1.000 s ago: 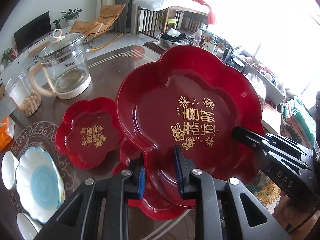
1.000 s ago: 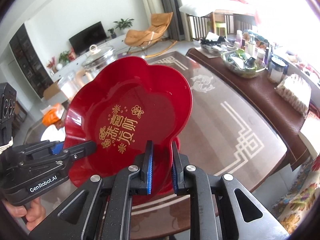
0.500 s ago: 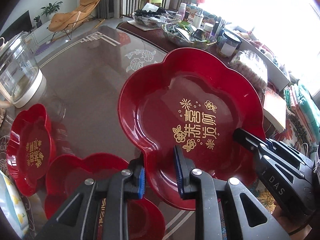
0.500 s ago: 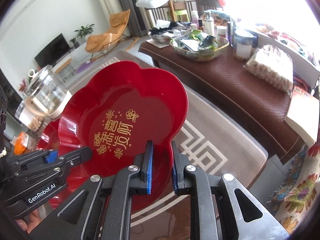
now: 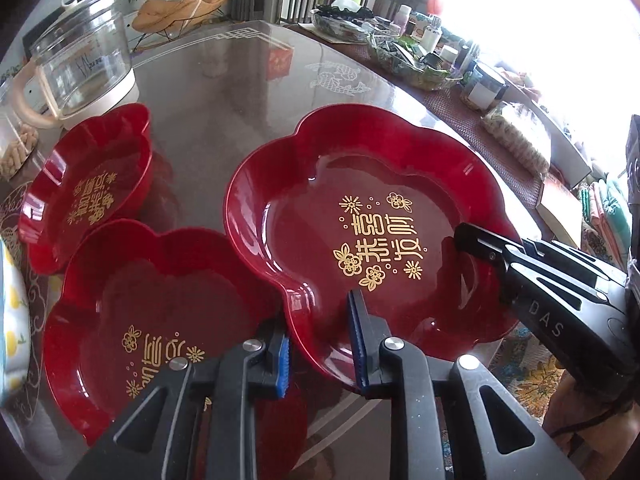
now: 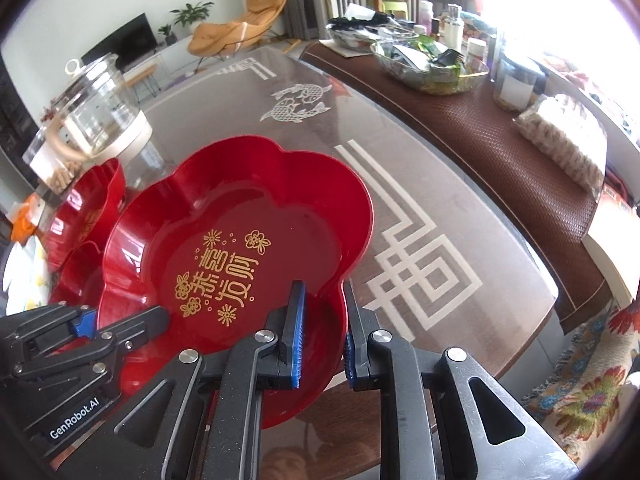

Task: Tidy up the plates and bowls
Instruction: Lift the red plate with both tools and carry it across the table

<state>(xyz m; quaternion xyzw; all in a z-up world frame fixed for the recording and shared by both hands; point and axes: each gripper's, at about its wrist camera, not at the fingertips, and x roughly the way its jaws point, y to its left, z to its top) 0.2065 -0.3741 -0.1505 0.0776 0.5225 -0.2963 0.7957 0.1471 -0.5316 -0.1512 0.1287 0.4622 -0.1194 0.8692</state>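
A large red flower-shaped plate (image 5: 360, 184) with gold characters hangs low over the glass table (image 5: 248, 92), held from two sides. My left gripper (image 5: 320, 344) is shut on its near rim, blue pads pressing either side of the wall. My right gripper (image 6: 323, 336) is shut on another lobe of the same plate (image 6: 240, 216). Each gripper shows in the other's view: the right gripper (image 5: 472, 246) at the plate's right, the left gripper (image 6: 132, 320) at lower left. Two smaller red plates (image 5: 132, 300) (image 5: 88, 184) lie left of it. Whether the large plate touches the table I cannot tell.
A glass kettle (image 5: 80, 68) stands at the back left. A pale blue and white dish (image 5: 12, 300) shows at the left edge. A brown side table (image 6: 500, 148) on the right carries a glass bowl of clutter (image 6: 436, 64), jars and packets. The table's front edge (image 6: 460, 364) runs close below my grippers.
Both grippers have carried the large plate down and to the right, from above the small red plates to a spot beside them near the tabletop. Both grips are unchanged.
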